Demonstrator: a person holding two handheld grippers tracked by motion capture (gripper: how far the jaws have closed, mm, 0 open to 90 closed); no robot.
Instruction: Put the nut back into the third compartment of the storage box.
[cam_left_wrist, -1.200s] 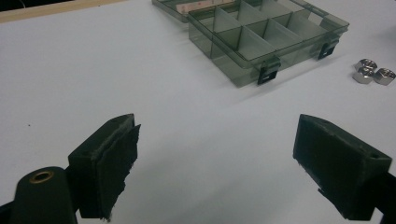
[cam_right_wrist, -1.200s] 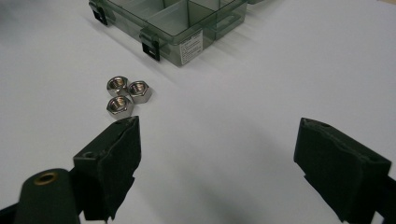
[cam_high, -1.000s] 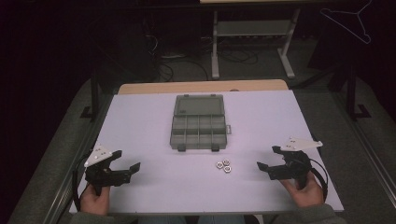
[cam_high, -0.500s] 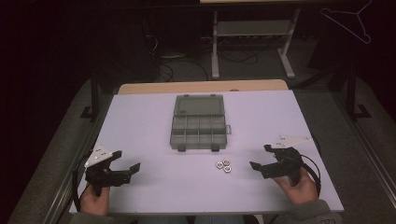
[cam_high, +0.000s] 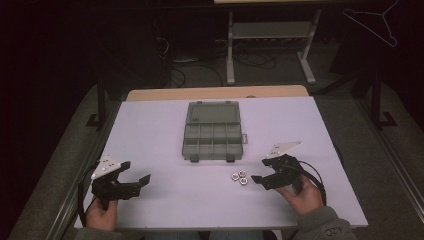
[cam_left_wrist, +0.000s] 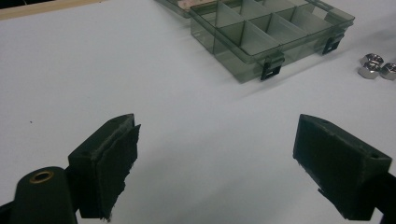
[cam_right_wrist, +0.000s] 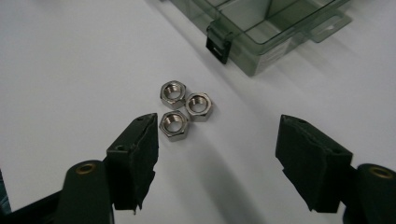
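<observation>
Just beside the open box (cam_high: 214, 132), three nuts (cam_right_wrist: 182, 109) lie touching; right gripper (cam_right_wrist: 217, 161), jaws spread, should probably straddle one nut only; left gripper (cam_left_wrist: 215, 158) spread, empty.

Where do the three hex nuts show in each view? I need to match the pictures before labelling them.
High view: the hex nuts lie low and right of centre, just left of the right claw.
Left gripper view: hex nuts at the far right edge, upper part.
Right gripper view: hex nuts centre, just above the left jaw's tip.
Shared landmark: the compartment box, its black latches facing the nuts.
</observation>
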